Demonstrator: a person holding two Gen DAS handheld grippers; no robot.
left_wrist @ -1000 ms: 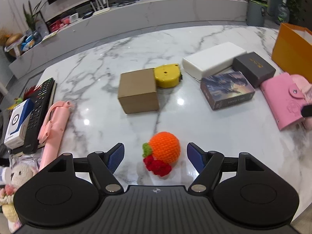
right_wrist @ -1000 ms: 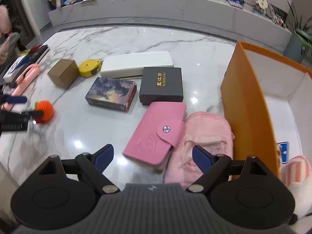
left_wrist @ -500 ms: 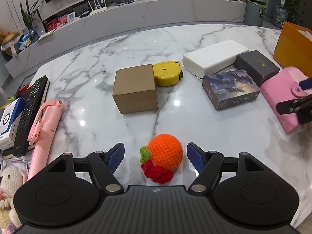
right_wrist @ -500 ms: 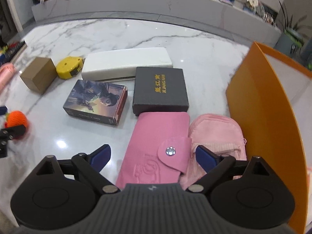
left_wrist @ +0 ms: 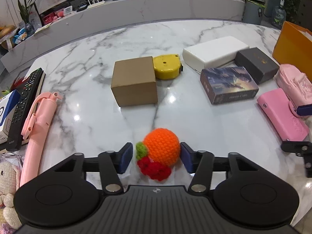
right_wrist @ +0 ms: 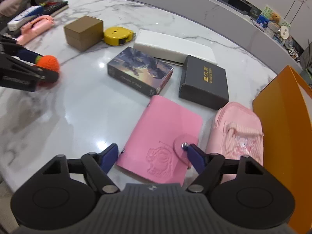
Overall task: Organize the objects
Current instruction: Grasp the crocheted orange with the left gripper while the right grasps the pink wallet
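Note:
An orange crochet fruit (left_wrist: 161, 146) with a green leaf and red bits lies on the marble table (left_wrist: 204, 120). My left gripper (left_wrist: 156, 157) straddles it and its jaws are closing. The right pad touches the ball and the left pad sits just off the leaf. A pink wallet (right_wrist: 161, 136) lies flat beside a pink pouch (right_wrist: 237, 130). My right gripper (right_wrist: 153, 156) is closing on the wallet. Its left pad is at the wallet's left edge and its right fingertip is on the snap flap. The wallet (left_wrist: 280, 113) and the right gripper's fingers (left_wrist: 304, 110) also show in the left wrist view.
A brown box (left_wrist: 134, 83), a yellow tape measure (left_wrist: 167, 66), a white case (left_wrist: 214, 53), a picture box (left_wrist: 230, 84) and a dark box (left_wrist: 257, 64) sit mid-table. An orange bin (right_wrist: 282, 117) stands on the right. A pink stick (left_wrist: 37, 128) and a remote (left_wrist: 25, 107) lie on the left.
Both grippers' jaws have narrowed, the left around the crochet fruit, the right onto the pink wallet. The right gripper came down closer to the wallet and rolled, so the scene tilts.

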